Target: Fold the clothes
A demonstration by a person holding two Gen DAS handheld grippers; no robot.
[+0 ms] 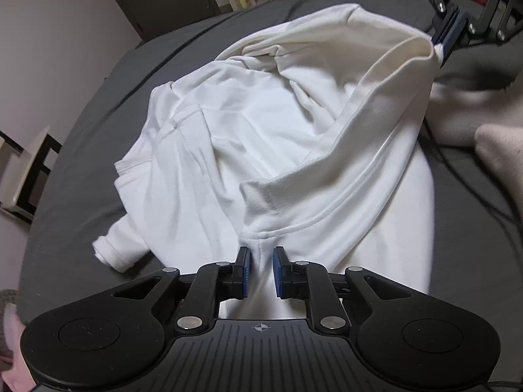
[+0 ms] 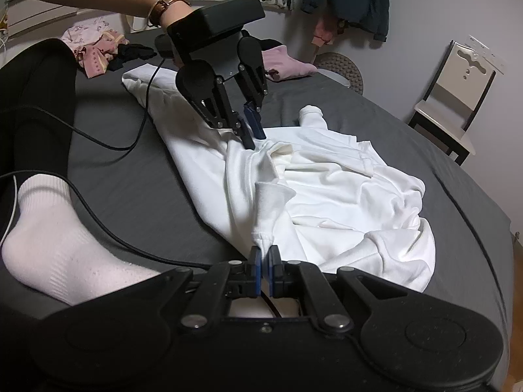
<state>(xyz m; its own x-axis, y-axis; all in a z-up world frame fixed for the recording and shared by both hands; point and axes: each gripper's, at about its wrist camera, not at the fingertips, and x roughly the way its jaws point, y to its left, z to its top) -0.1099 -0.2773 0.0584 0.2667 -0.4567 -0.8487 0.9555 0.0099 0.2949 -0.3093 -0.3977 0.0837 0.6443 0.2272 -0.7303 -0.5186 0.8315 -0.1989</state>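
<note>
Left wrist view: a grey bed point(image 1: 81, 170) carried the white sweatshirt point(image 1: 248, 137), which lay crumpled across its middle, one cuffed sleeve point(image 1: 111, 251) trailing toward the near left. We held the garment at two points along one edge. The left tongs point(image 1: 260, 269) stood slightly parted with a gathered fold of fabric between the blue pads, so we read them as pinching the sweatshirt loosely. The right tongs point(image 2: 263, 266), seen in the right wrist view, were pressed together on a raised peak of the same edge. In that view the left tongs point(image 2: 253, 134) met the cloth farther along the bed.

To do this step well, we judged that both grips should draw apart until the edge ran taut and straight, then lift together so the body hung flat before laying it down. The loose left pinch risked slipping; a firmer closure seemed advisable. A black cable point(image 2: 108, 145) near the garment should be kept clear.
</note>
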